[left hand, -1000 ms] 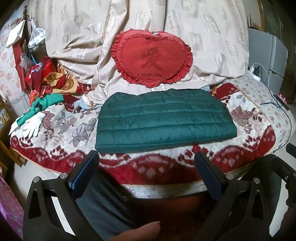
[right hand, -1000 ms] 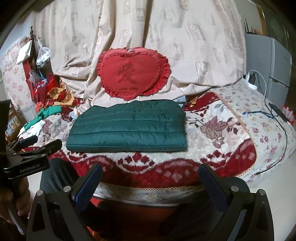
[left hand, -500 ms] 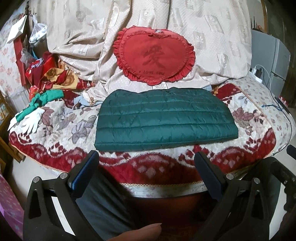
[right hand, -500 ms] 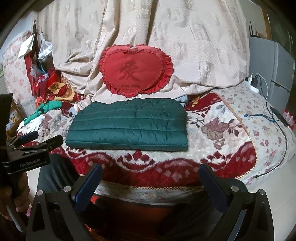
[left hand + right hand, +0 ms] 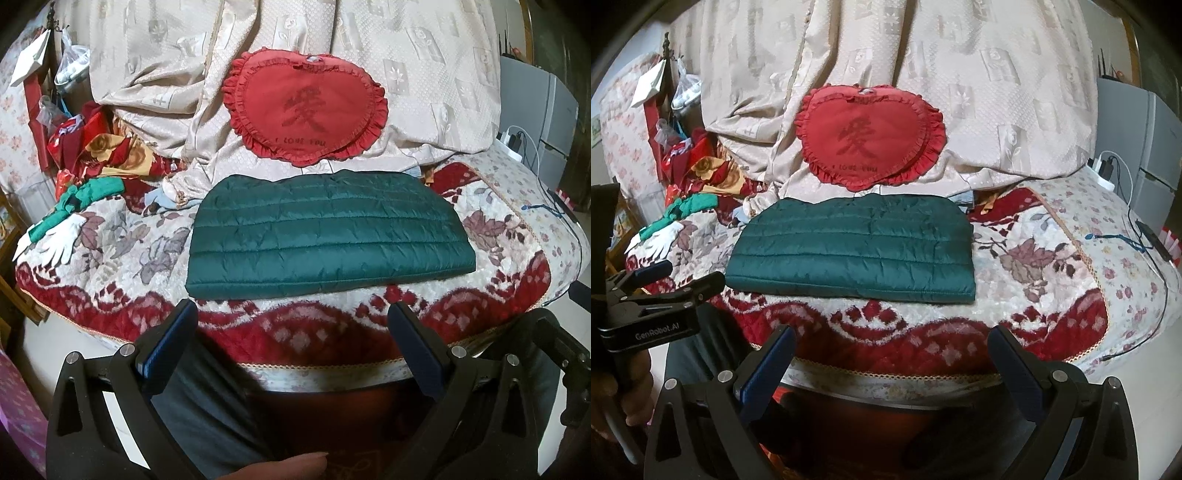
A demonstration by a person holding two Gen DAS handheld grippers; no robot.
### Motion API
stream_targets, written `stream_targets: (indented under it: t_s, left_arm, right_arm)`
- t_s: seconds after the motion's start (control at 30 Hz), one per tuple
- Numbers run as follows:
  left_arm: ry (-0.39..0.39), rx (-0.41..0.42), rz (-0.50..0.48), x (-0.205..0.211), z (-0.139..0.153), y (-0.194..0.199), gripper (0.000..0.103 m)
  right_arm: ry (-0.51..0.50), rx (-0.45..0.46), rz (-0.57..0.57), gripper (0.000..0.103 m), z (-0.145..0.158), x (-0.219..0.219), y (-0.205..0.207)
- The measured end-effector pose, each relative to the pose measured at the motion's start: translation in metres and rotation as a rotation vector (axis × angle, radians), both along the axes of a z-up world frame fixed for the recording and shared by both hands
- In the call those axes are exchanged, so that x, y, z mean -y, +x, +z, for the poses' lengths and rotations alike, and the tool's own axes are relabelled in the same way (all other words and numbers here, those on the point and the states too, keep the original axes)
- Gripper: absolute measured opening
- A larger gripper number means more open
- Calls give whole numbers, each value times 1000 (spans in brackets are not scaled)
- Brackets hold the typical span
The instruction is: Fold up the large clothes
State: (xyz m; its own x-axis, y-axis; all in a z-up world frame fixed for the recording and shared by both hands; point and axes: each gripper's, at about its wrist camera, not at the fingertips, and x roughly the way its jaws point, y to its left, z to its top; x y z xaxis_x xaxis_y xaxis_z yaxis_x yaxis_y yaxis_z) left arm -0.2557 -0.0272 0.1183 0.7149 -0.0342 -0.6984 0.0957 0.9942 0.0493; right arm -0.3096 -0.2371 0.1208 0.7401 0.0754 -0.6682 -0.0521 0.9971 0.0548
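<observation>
A dark green quilted jacket (image 5: 325,236) lies folded into a flat rectangle on the bed's red and cream floral blanket (image 5: 122,254); it also shows in the right wrist view (image 5: 853,247). My left gripper (image 5: 291,314) is open and empty, held in front of the bed's near edge, short of the jacket. My right gripper (image 5: 890,336) is open and empty, also in front of the near edge. The left gripper shows from the side in the right wrist view (image 5: 679,277), at the left.
A red heart-shaped cushion (image 5: 306,114) leans on beige bedding (image 5: 424,74) behind the jacket. Green and white gloves (image 5: 62,229) and a pile of red patterned cloth (image 5: 107,151) lie at the left. A cable (image 5: 1137,236) and power strip (image 5: 1102,173) lie at the right.
Both wrist views have shifted slightly, so the jacket and cushion sit a little higher in frame. The jacket has not moved. Both grippers stay open.
</observation>
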Motion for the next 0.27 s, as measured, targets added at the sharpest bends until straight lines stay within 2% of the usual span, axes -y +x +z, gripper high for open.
stream_targets:
  t_s: [0.27]
  left_arm:
    - [-19, 6, 0, 0, -4, -2, 103]
  right_arm:
    - [-2, -6, 3, 103, -1, -2, 1]
